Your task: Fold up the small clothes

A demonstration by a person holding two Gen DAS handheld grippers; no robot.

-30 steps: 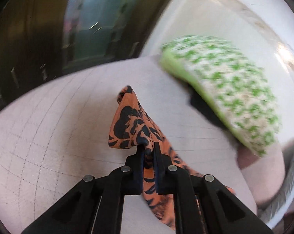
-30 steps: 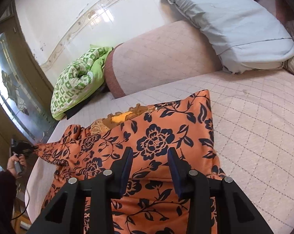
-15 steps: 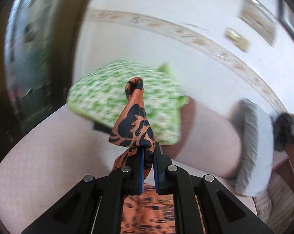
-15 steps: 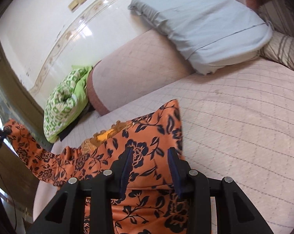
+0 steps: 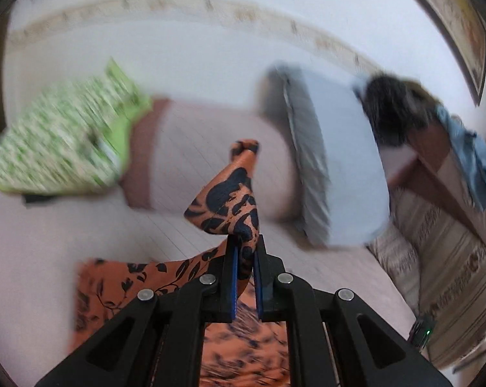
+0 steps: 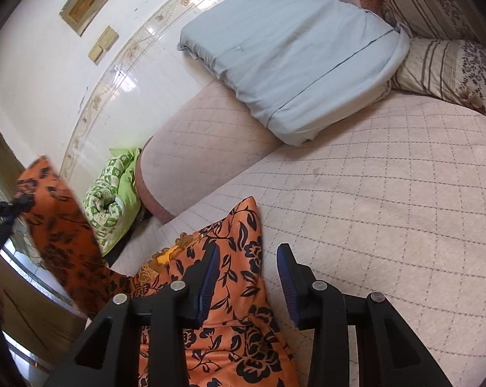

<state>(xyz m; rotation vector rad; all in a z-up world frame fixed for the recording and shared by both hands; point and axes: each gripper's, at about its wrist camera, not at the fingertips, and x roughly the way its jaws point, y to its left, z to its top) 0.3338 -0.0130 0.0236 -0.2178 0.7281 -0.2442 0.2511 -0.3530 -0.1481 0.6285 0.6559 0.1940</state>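
Note:
An orange garment with black flowers [image 6: 243, 258] lies on the quilted pink bed [image 6: 388, 209]. My left gripper [image 5: 244, 258] is shut on one corner of the garment [image 5: 230, 200] and holds it up in the air; the rest trails down to the bed below. In the right wrist view that lifted corner [image 6: 52, 213] hangs high at the left, held by the left gripper [image 6: 20, 201]. My right gripper [image 6: 247, 274] is open and empty, low over the garment's right edge.
A pink bolster [image 6: 194, 148] lies along the wall with a grey-blue pillow [image 6: 294, 54] on it. A green and white blanket [image 6: 114, 200] sits at the left end. Striped floral pillows [image 6: 446, 71] are at the right. A white tiled wall [image 6: 49, 74] is behind.
My left gripper has lifted the garment's corner higher and swung it to the right over the bed. The right gripper has shifted toward the garment's right edge, still open.

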